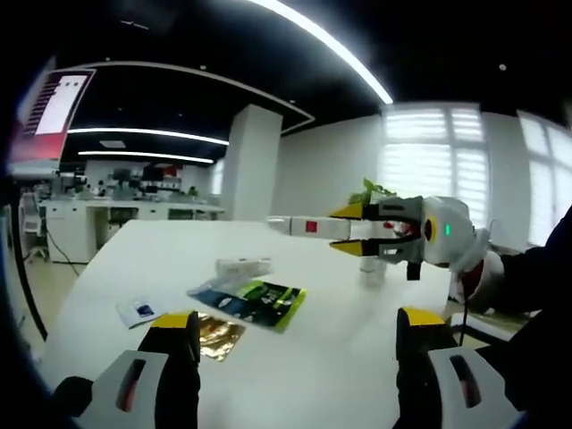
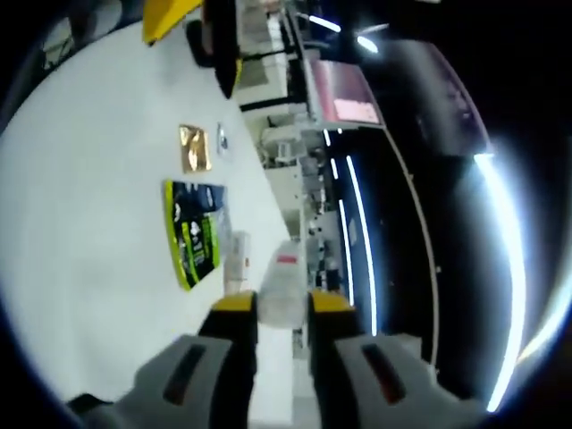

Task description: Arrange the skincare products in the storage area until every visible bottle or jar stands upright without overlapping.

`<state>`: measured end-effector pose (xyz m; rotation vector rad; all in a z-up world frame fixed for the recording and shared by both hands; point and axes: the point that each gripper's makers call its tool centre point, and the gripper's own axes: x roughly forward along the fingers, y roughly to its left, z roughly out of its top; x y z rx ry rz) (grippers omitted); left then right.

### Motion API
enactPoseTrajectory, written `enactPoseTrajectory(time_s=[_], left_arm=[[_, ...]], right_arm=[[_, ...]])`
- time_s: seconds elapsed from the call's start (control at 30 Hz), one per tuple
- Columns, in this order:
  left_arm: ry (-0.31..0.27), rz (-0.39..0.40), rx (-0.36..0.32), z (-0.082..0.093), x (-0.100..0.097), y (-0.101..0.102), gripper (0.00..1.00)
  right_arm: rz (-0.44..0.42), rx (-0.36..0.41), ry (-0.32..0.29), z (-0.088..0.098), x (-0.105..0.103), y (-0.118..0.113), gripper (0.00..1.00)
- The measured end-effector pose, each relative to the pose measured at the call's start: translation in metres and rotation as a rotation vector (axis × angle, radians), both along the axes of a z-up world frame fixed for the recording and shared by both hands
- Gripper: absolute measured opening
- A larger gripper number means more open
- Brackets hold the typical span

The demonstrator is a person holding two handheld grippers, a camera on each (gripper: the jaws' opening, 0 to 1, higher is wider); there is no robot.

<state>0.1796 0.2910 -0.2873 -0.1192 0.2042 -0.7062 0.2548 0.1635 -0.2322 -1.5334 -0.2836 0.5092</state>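
Right hand-held gripper (image 2: 282,308) clamps white tube (image 2: 283,284) above sachets (image 2: 194,234).

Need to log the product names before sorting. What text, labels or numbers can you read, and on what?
No text is readable.
White tube in the right gripper: red label patch, blurred.
Green and black packet: print too small.
Gold packet: nothing readable.
Small white card: dark mark, illegible.
Wall screen: blurred.
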Motion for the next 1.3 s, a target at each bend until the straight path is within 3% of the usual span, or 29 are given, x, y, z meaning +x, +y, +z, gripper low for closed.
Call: enactPoseTrajectory(time_s=[0.33,0.57,1.03,1.3], left_arm=[[-0.020,0.017,-0.072,0.011,0.000,0.002,0.92],[-0.024,-0.008,-0.104,0.016,-0.005,-0.008,0.92],[0.007,-0.046,-0.124,0.009,-0.007,-0.029,0.92],[0.024,-0.066,-0.180,0.012,-0.012,-0.037,0.92]], right_arm=[[0.005,-0.024,-0.008,-0.010,-0.016,-0.009,0.19],[0.003,-0.053,-0.017,-0.015,-0.030,-0.016,0.19],[0.002,-0.079,-0.026,-0.029,-0.058,-0.027,0.19],[0.019,-0.075,-0.017,-0.028,-0.071,-0.025,0.19]])
